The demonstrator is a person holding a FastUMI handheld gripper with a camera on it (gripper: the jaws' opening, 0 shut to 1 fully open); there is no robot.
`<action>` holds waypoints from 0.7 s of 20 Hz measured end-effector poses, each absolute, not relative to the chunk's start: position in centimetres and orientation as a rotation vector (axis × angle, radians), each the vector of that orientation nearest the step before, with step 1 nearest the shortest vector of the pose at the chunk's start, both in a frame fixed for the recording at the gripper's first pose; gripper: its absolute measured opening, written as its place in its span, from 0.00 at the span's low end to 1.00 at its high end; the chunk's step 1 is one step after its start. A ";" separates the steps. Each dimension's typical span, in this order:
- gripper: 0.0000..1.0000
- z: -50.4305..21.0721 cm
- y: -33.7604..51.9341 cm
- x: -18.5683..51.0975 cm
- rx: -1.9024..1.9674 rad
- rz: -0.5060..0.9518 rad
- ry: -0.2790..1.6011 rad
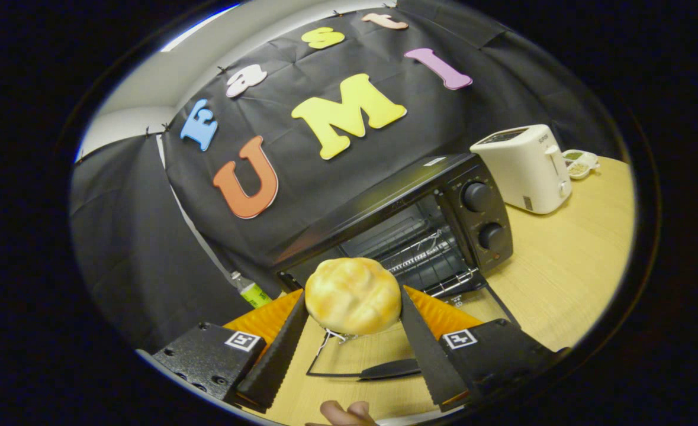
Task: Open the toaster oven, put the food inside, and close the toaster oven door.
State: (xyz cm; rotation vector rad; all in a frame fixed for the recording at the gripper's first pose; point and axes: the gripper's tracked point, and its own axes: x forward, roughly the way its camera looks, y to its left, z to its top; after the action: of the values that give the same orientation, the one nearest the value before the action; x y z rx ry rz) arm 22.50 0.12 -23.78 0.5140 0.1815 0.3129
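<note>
Golden, round, dimpled bread bun (353, 294) is sitting pinched between both ridged fingers of the tool (353, 307), just ahead of the boxy black metal toaster oven (420, 219), whose glass door (384, 355) is lying open over the pale wooden table (568, 260).

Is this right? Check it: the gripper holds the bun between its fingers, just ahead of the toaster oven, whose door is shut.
Not quite. The gripper does hold the bun between its fingers, just ahead of the toaster oven. But the door is open, folded down flat onto the table below the bun, and the wire rack inside is bare. The gripper view shows it.
</note>
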 end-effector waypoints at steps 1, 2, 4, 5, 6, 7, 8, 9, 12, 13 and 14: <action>0.96 -23.8 0.5 23.9 0.496 0.311 0.176; 0.96 -24.1 0.6 25.3 0.473 0.299 0.179; 0.96 -25.2 0.6 27.6 0.442 0.276 0.207; 0.97 -25.6 0.6 28.6 0.441 0.262 0.221; 0.97 -26.0 0.5 29.6 0.447 0.250 0.238; 0.97 -26.2 0.5 30.6 0.464 0.238 0.245; 0.97 -26.4 0.5 31.5 0.477 0.227 0.258; 0.97 -26.7 0.2 32.3 0.481 0.210 0.265; 0.97 -26.3 -0.3 34.2 0.502 0.175 0.256; 0.96 -26.4 -0.4 34.6 0.494 0.167 0.252; 0.97 -26.4 -0.2 34.9 0.488 0.170 0.260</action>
State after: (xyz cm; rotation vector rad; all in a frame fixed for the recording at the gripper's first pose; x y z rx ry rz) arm 34.89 -0.20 -26.43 0.4885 0.2603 0.1698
